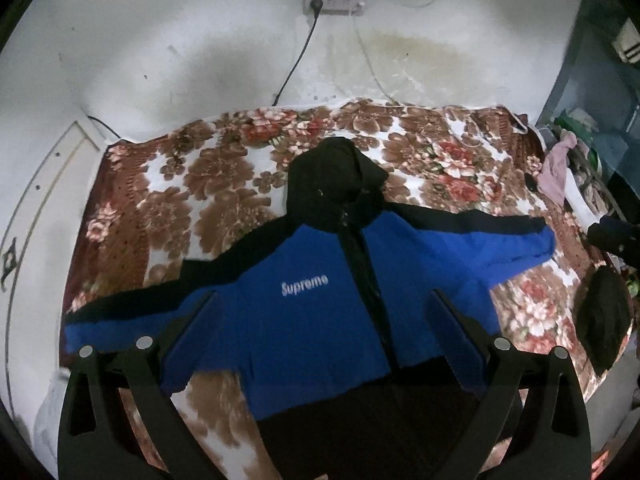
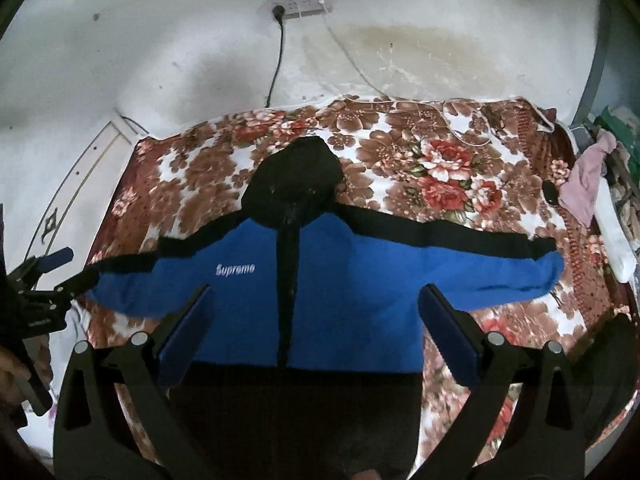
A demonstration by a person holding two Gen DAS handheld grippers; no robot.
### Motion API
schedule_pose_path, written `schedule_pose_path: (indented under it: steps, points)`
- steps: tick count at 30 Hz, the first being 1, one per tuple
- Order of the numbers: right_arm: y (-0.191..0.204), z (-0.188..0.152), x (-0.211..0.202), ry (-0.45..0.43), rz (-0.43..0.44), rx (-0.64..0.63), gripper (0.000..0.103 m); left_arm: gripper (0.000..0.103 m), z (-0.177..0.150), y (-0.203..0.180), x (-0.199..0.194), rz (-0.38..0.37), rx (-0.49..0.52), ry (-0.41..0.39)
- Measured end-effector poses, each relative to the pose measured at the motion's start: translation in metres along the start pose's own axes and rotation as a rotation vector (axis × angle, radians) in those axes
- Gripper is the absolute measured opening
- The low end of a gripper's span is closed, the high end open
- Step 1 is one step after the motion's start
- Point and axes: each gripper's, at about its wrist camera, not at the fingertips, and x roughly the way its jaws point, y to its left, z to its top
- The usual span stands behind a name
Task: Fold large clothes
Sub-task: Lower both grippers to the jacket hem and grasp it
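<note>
A blue and black hooded jacket (image 1: 312, 320) with white "Supreme" lettering lies face up on a floral blanket, both sleeves spread out and the black hood pointing at the wall. It also shows in the right wrist view (image 2: 344, 280). My left gripper (image 1: 324, 300) hovers open and empty above the jacket's chest and left side. My right gripper (image 2: 316, 292) hovers open and empty above the jacket's middle. The left gripper also appears at the left edge of the right wrist view (image 2: 52, 268), near the left sleeve end.
The floral blanket (image 1: 224, 168) covers a bed against a white wall with a power strip (image 1: 334, 0) and hanging cables. A pink cloth (image 2: 584, 184) and clutter sit at the right edge. A dark bundle (image 1: 604, 320) lies at the bed's right side.
</note>
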Motion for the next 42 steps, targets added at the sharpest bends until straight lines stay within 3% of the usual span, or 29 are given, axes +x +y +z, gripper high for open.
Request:
schedule_pose_path:
  steps: [6, 10, 14, 19, 24, 26, 31, 37, 40, 42]
  points:
    - [-0.004, 0.044, 0.083, 0.03, -0.002, -0.016, 0.098, 0.098, 0.046, 0.013, 0.066, 0.081, 0.088, -0.074]
    - [-0.01, 0.072, 0.145, 0.056, 0.001, -0.045, 0.098, 0.098, 0.069, 0.024, 0.124, 0.094, 0.091, -0.035]
    - [-0.022, 0.111, 0.216, 0.079, 0.042, -0.038, 0.098, 0.098, 0.095, 0.036, 0.182, 0.053, 0.056, 0.002]
    - [-0.039, 0.166, 0.32, 0.116, 0.11, -0.052, 0.098, 0.098, 0.141, 0.064, 0.272, -0.071, -0.054, 0.085]
    - [-0.048, 0.201, 0.427, 0.151, 0.119, -0.056, 0.098, 0.098, 0.17, 0.074, 0.364, -0.073, 0.026, 0.1]
    - [-0.05, 0.21, 0.455, 0.158, 0.147, -0.049, 0.098, 0.098, 0.176, 0.079, 0.395, -0.09, 0.015, 0.116]
    - [-0.045, 0.23, 0.517, 0.186, 0.213, -0.048, 0.094, 0.098, 0.201, 0.086, 0.46, -0.159, 0.049, 0.13]
    - [-0.037, 0.233, 0.572, 0.249, 0.25, -0.08, 0.093, 0.098, 0.226, 0.105, 0.519, -0.259, -0.022, 0.194]
    - [-0.032, 0.234, 0.58, 0.275, 0.286, -0.079, 0.074, 0.097, 0.231, 0.105, 0.542, -0.321, -0.019, 0.259]
    - [-0.027, 0.235, 0.585, 0.289, 0.282, -0.097, 0.068, 0.098, 0.235, 0.105, 0.557, -0.376, -0.042, 0.315]
